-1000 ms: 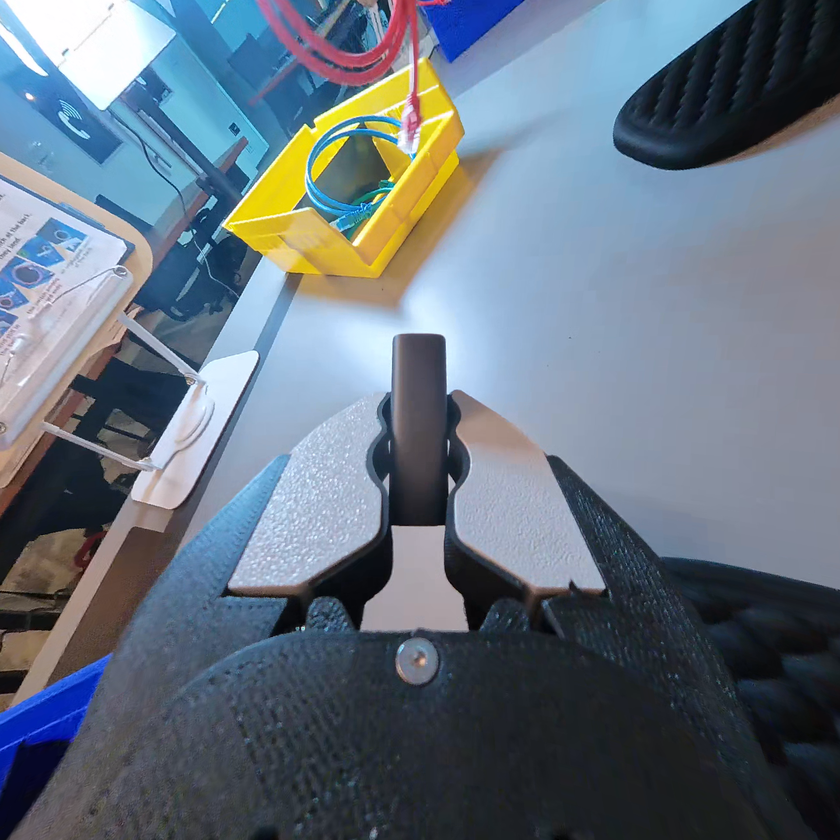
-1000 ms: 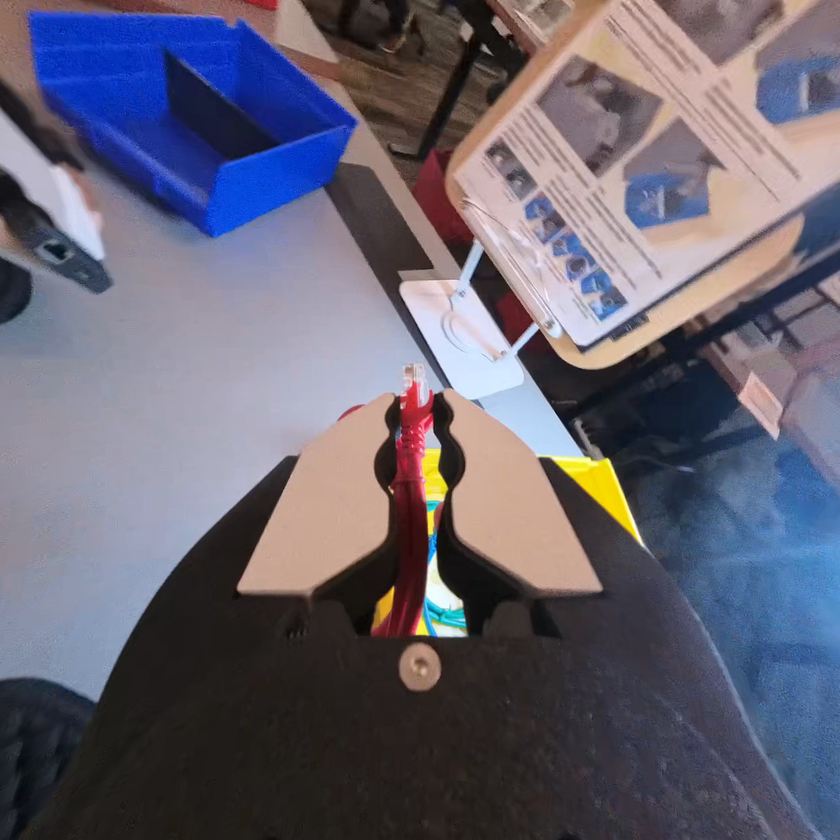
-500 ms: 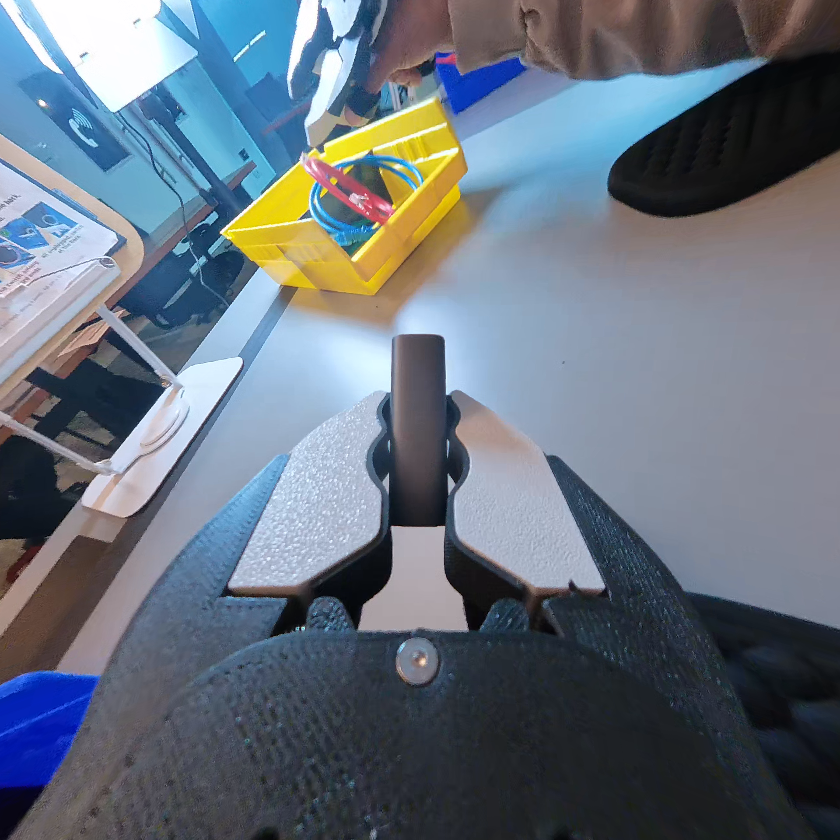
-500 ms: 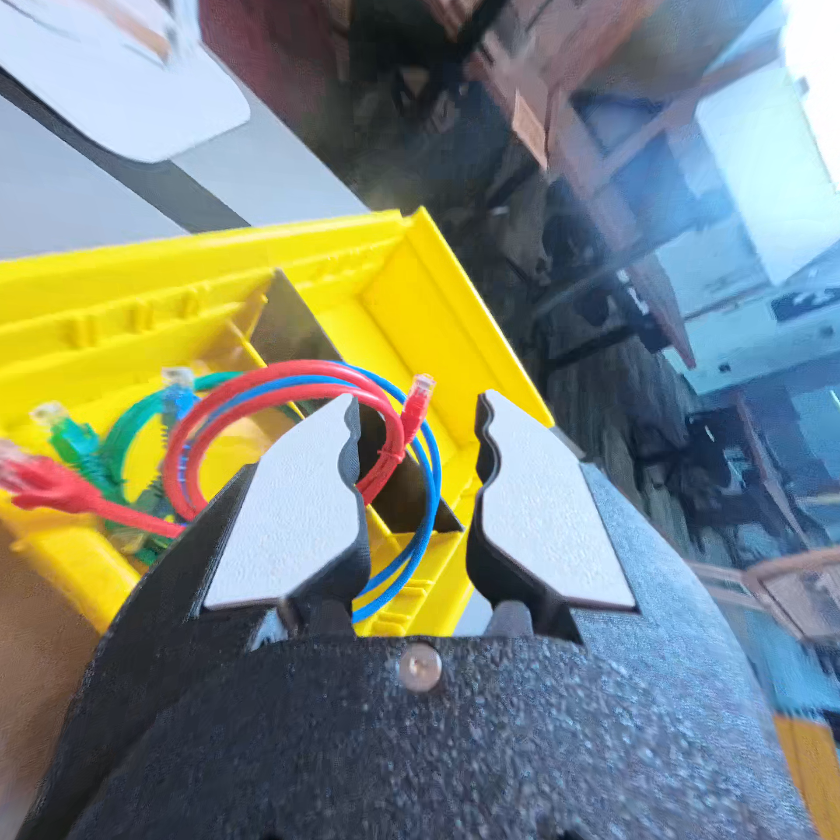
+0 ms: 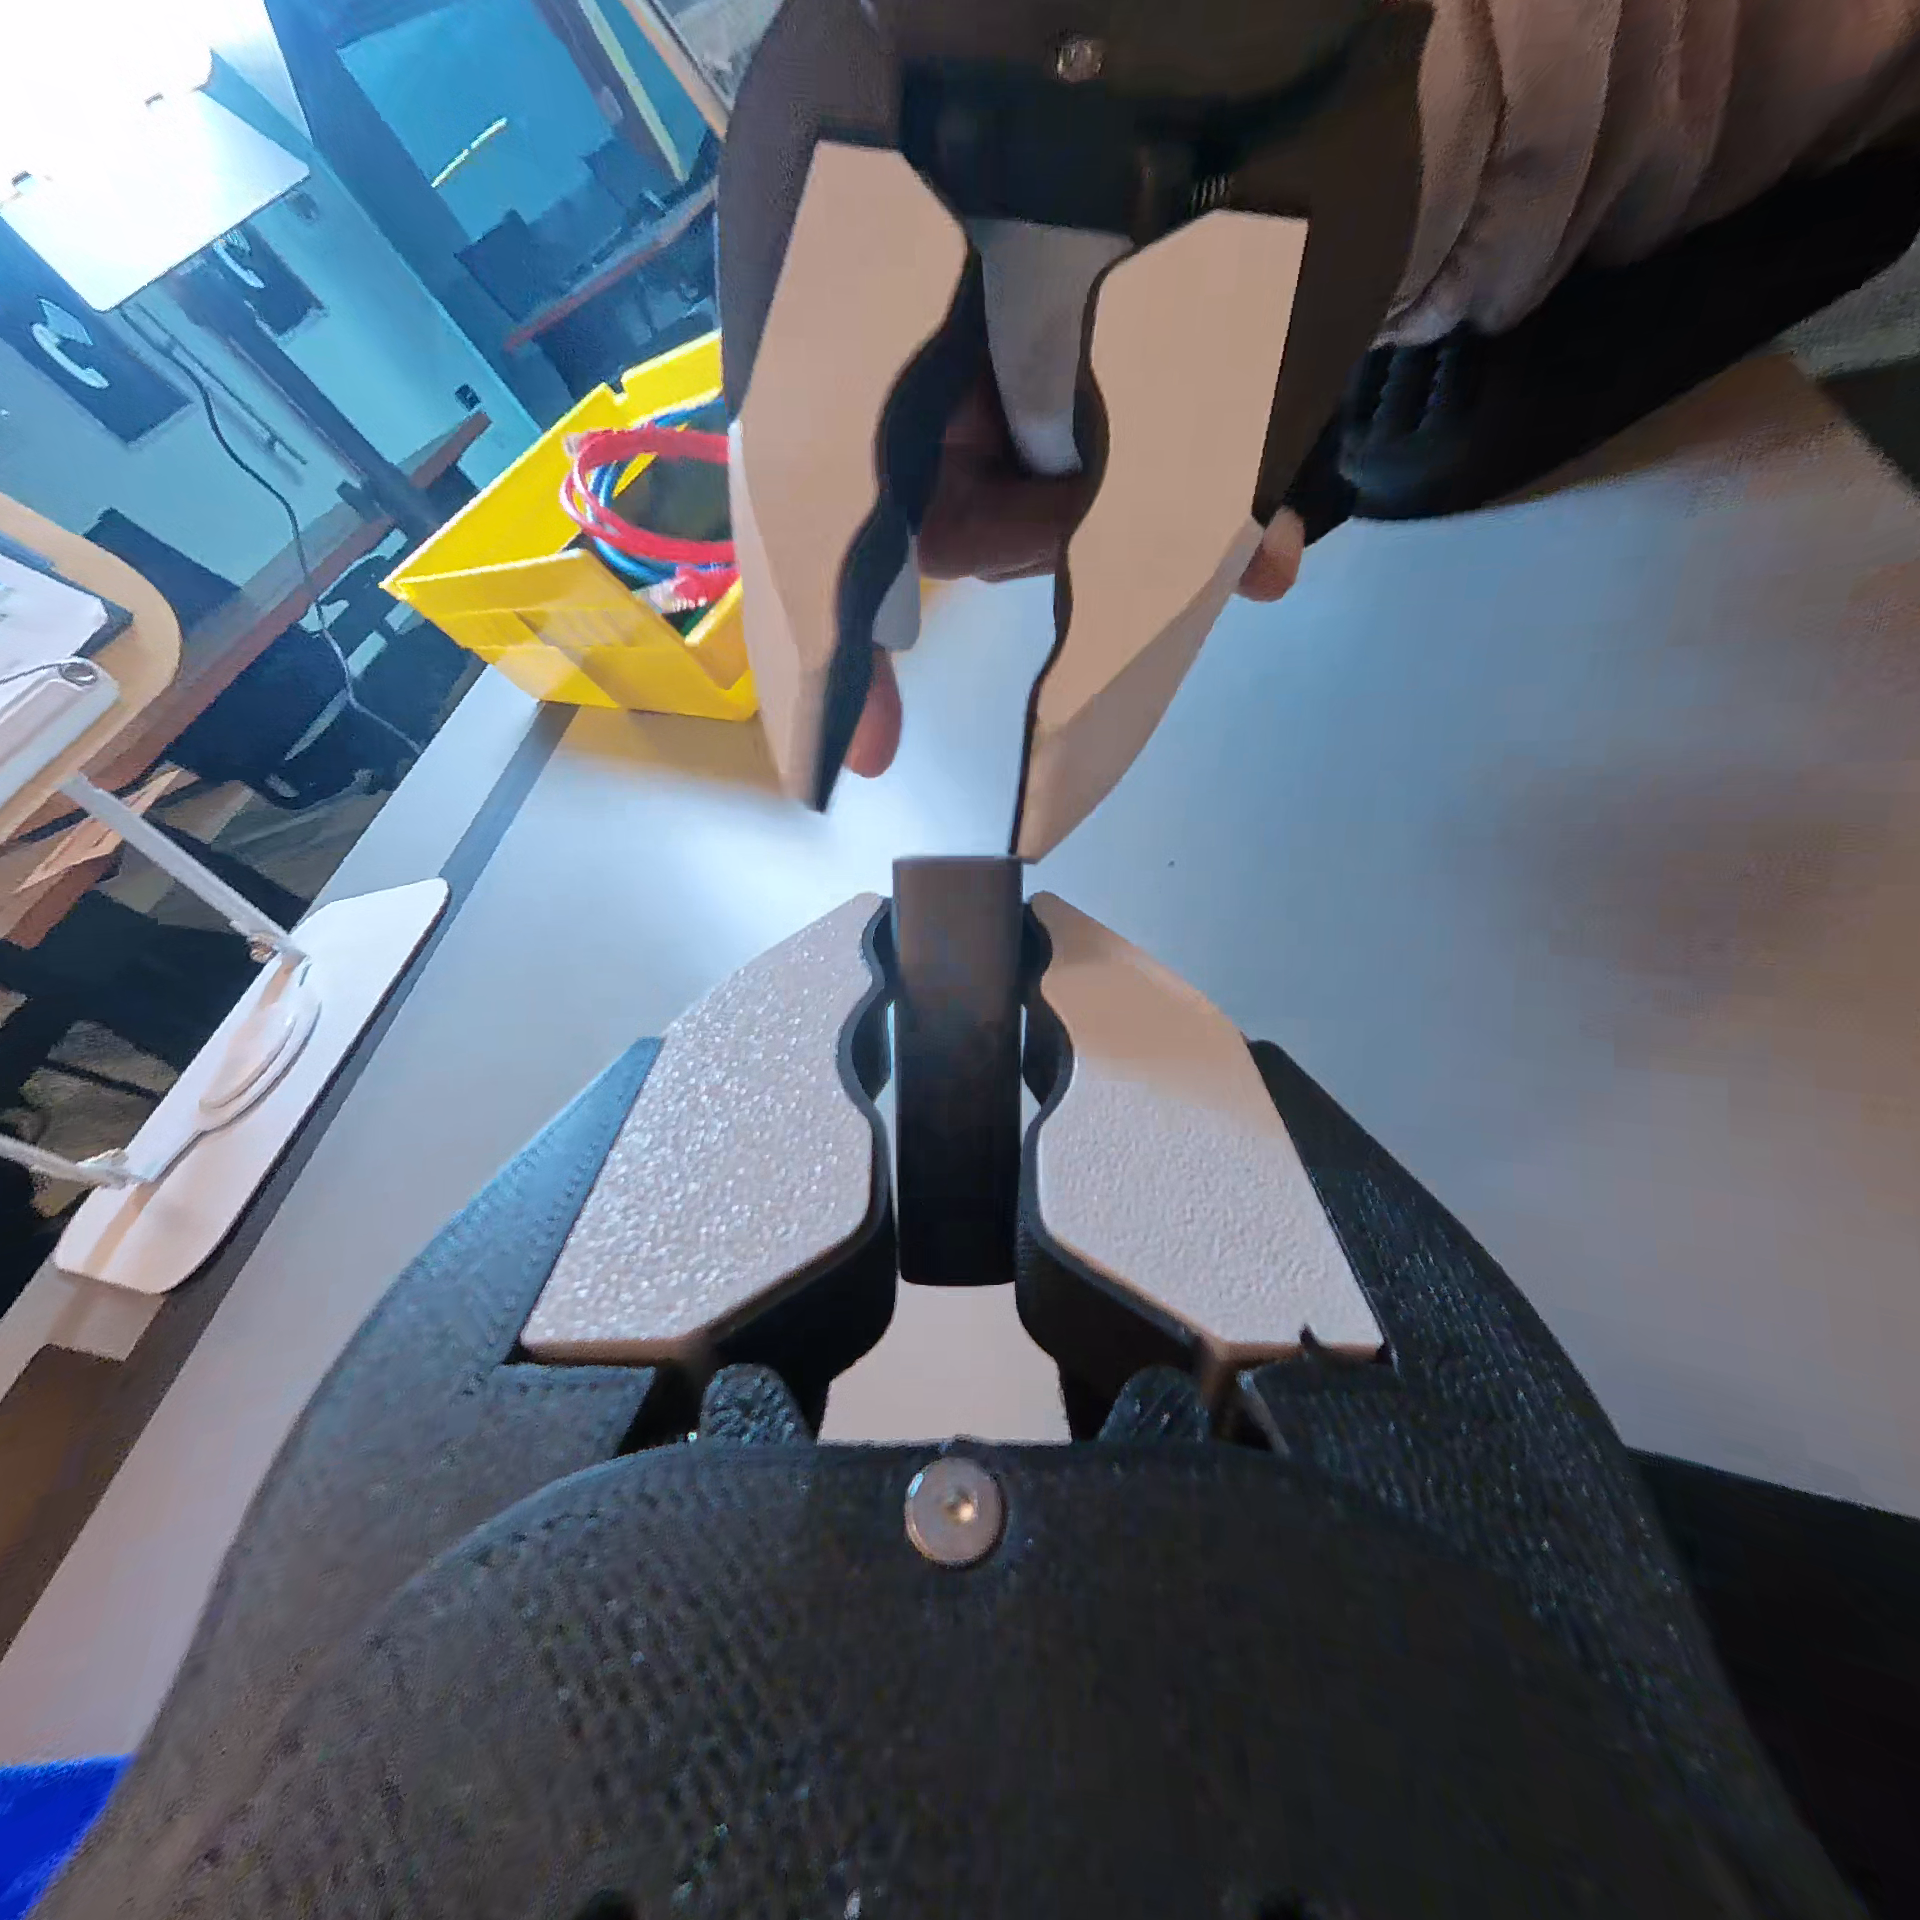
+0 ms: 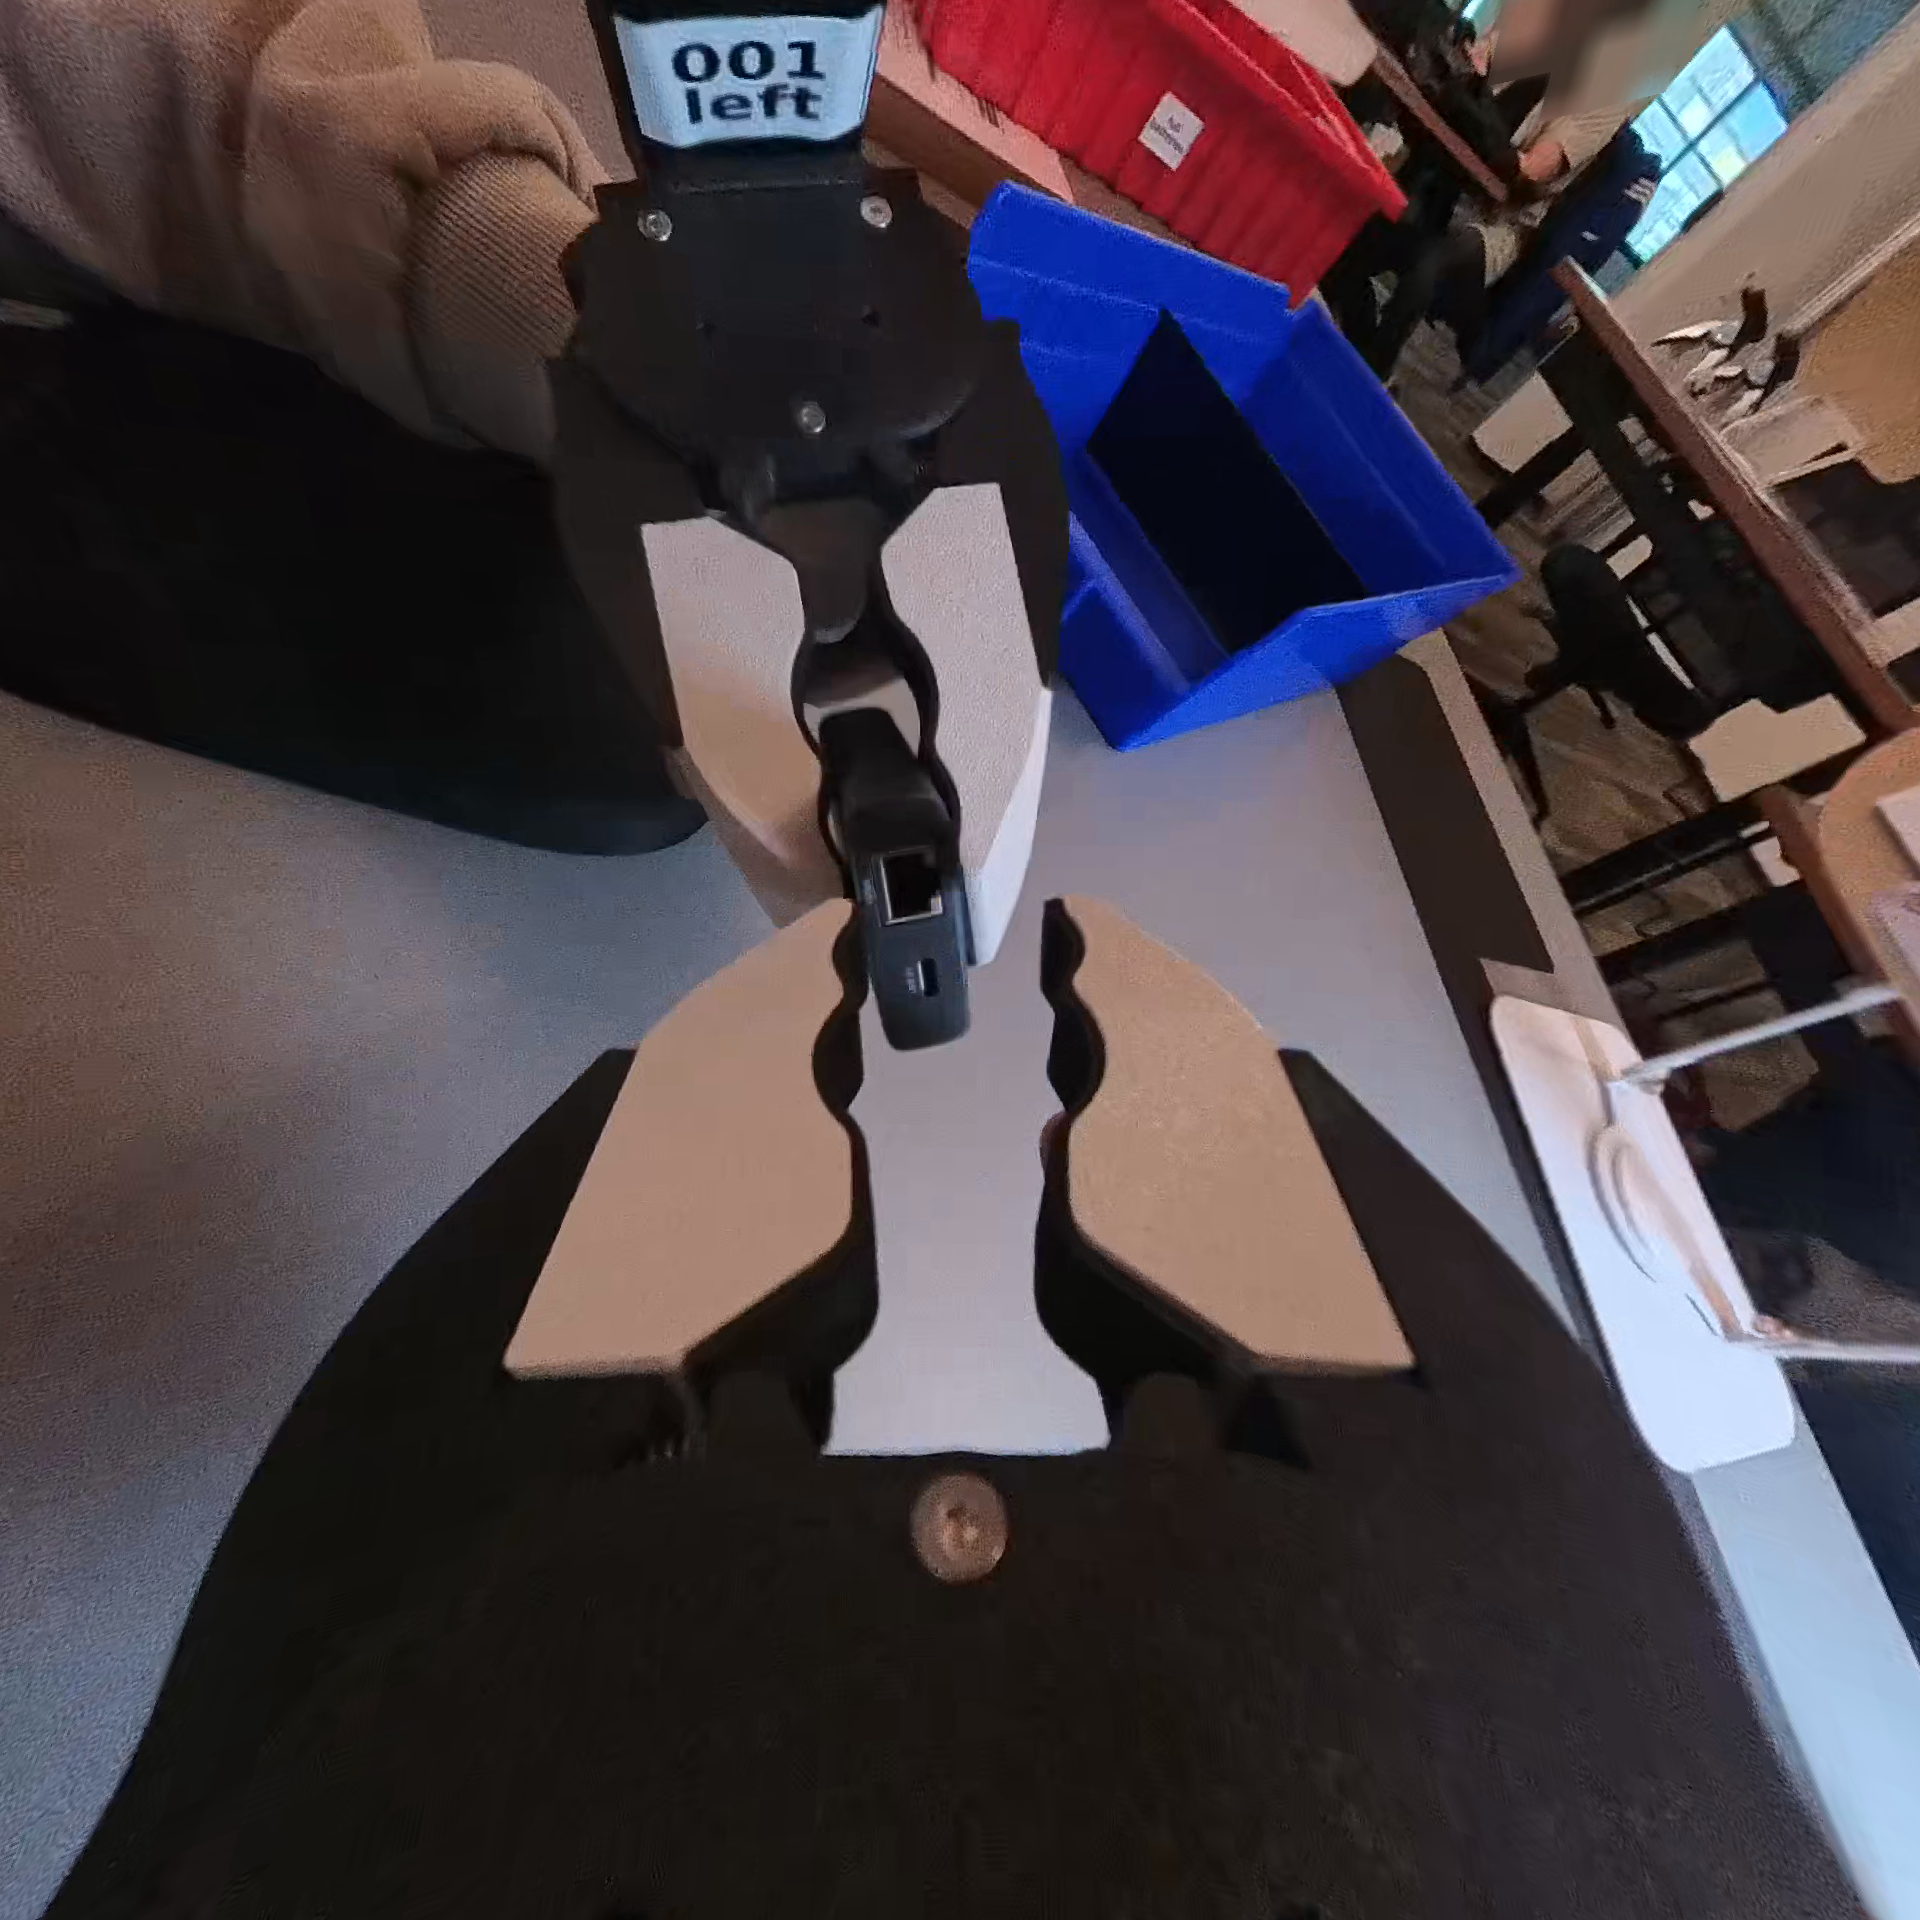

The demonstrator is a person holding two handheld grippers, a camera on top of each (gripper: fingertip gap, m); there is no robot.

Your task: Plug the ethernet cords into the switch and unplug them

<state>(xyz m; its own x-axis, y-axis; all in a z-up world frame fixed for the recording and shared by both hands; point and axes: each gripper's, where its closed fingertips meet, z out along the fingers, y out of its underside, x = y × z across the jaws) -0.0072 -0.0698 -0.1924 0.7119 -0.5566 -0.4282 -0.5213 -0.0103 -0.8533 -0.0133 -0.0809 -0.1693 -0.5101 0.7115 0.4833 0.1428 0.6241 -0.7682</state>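
My left gripper is shut on a small black switch and holds it above the grey table. In the right wrist view the switch points its port end at me, still held in the left gripper. My right gripper is open and empty, its fingertips just short of the switch's tip. It also shows in the left wrist view, facing the switch. The red and blue ethernet cords lie coiled in the yellow bin.
A blue bin with a divider stands behind the left gripper, and a red bin farther back. A white stand base sits at the table edge and also shows in the left wrist view. A black pad lies at the left. Only a small space, under 4 cm, lies between the two pairs of fingers.
My right gripper opened and let go of the red cord in the yellow bin, then swung over to face the switch. My left gripper kept holding the switch.
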